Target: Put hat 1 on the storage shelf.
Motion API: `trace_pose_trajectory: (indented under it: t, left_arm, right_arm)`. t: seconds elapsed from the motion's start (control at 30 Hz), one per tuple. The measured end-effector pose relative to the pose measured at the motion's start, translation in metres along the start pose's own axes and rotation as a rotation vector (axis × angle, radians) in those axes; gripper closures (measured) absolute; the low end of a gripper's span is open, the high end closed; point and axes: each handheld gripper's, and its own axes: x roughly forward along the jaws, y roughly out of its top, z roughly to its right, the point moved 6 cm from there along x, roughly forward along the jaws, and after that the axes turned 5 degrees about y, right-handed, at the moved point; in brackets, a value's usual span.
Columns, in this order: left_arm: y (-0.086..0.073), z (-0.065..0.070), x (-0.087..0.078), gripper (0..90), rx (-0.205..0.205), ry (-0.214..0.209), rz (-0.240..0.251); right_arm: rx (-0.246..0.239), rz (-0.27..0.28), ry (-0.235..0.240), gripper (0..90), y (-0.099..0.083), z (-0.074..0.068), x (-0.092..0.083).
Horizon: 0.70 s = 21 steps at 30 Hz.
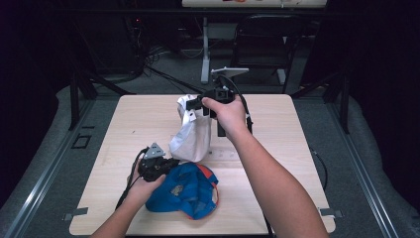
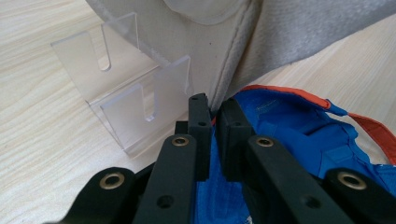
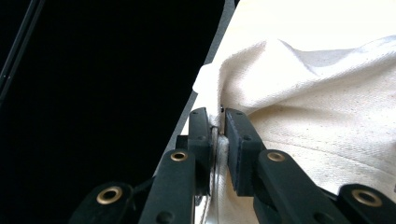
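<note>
Right hand-held gripper is pinching the white cap above the counter; left hand-held gripper is clamping the blue cap. Next, probably seating white cap on the clear stand.

two caps, one clear stand

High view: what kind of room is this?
Probably a lab or recording studio: a lone wooden table ringed by black curtains, cables on the floor behind, and an empty chair.
</note>
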Motion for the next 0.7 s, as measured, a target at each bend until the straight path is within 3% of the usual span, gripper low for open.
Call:
trace_pose_trajectory:
  t: [0.17,0.37,0.53,0.7]
  left_arm:
    - [0.001,0.001,-0.002,82.1,0.021,0.01,0.002]
    - [0.004,0.003,-0.018,68.5,0.048,0.049,0.05]
    - [0.0,0.0,-0.03,58.2,0.04,0.067,0.065]
    - [-0.014,-0.008,-0.046,55.9,0.028,0.105,0.054]
  right_arm:
    - [-0.01,0.024,0.012,76.1,0.002,-0.002,-0.009]
    - [-0.077,0.056,-0.01,70.7,-0.002,-0.002,-0.031]
    - [-0.124,0.065,-0.034,69.3,-0.013,-0.002,-0.047]
    - [-0.169,0.073,-0.083,68.0,-0.031,0.008,-0.056]
